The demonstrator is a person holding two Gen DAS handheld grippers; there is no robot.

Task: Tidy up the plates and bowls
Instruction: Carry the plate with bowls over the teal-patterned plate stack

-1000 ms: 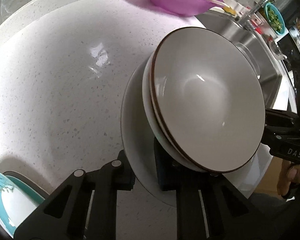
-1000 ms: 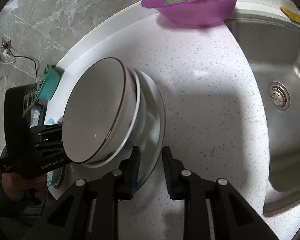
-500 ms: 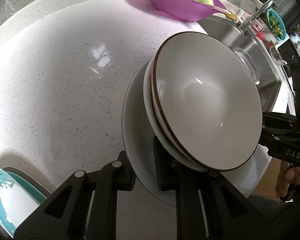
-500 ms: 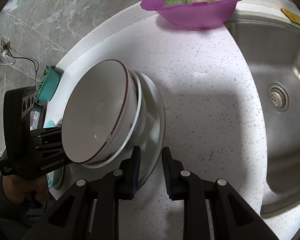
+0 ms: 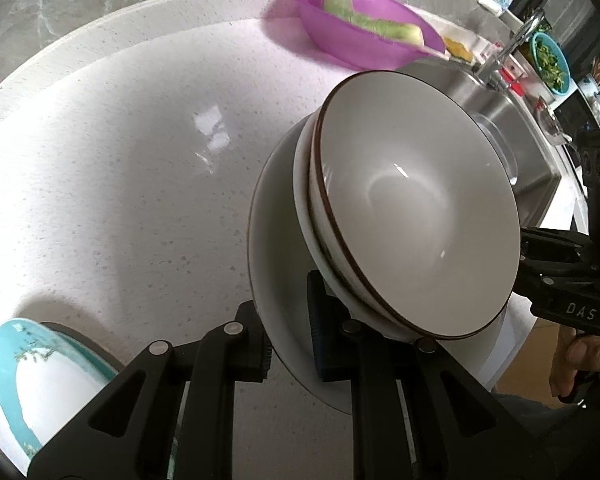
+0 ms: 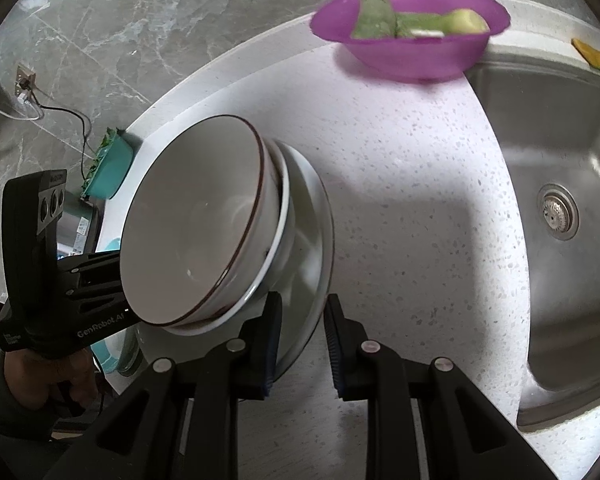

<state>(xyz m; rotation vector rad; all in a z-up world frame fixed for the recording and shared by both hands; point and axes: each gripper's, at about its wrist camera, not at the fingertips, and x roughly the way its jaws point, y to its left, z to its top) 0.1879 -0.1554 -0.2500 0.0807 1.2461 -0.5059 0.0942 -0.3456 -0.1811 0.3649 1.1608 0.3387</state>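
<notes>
A white plate (image 5: 276, 248) carries two nested bowls, the top one grey-white with a brown rim (image 5: 415, 208). The stack hangs in the air above the white speckled counter (image 5: 120, 184). My left gripper (image 5: 288, 344) is shut on the plate's near rim. My right gripper (image 6: 300, 320) is shut on the opposite rim of the plate (image 6: 315, 248), with the bowls (image 6: 196, 224) to its left. Each gripper shows in the other's view, beside the stack.
A purple bowl (image 5: 363, 36) with green vegetable pieces stands at the counter's back, next to a steel sink (image 6: 559, 184) on the right. A teal-rimmed plate (image 5: 28, 372) lies at the left near edge. A teal container (image 6: 108, 168) sits beyond the counter's left end.
Both grippers have lifted the plate with its bowls higher above the counter and carried it a little toward the purple bowl. Both grips are unchanged.
</notes>
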